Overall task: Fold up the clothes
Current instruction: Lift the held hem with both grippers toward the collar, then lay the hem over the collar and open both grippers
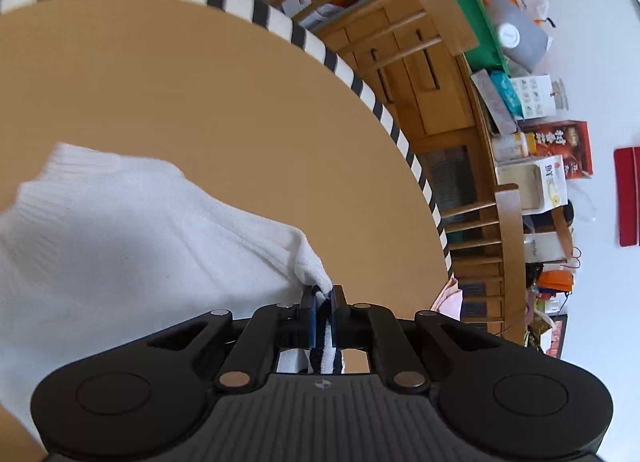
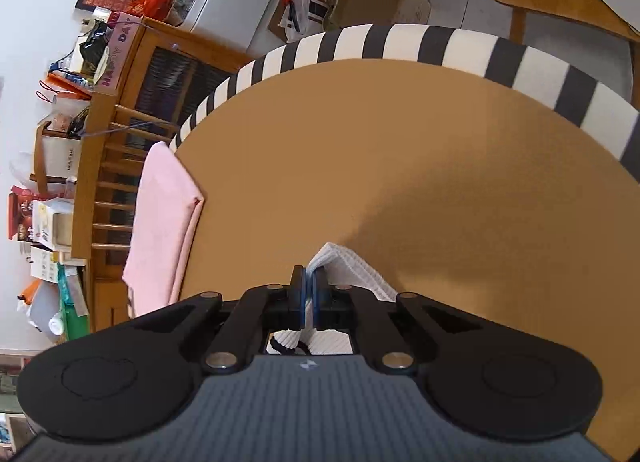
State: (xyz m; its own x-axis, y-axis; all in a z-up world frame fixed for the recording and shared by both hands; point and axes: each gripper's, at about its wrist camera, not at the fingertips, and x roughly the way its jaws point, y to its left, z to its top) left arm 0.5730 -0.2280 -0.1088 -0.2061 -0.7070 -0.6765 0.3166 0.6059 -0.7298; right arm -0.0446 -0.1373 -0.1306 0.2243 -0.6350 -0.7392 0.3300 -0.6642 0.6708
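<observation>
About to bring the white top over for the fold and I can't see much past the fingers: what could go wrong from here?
1. The left gripper pinches only a small corner of the white garment; it could slip out under tension.
2. The right gripper holds a similarly thin edge, so uneven pulling may skew the fold.
3. The folded pink cloth lies at the table edge; a sweeping move could knock it off.

"HAPPY DAY" on pink box (image 2: 115, 49)
</observation>
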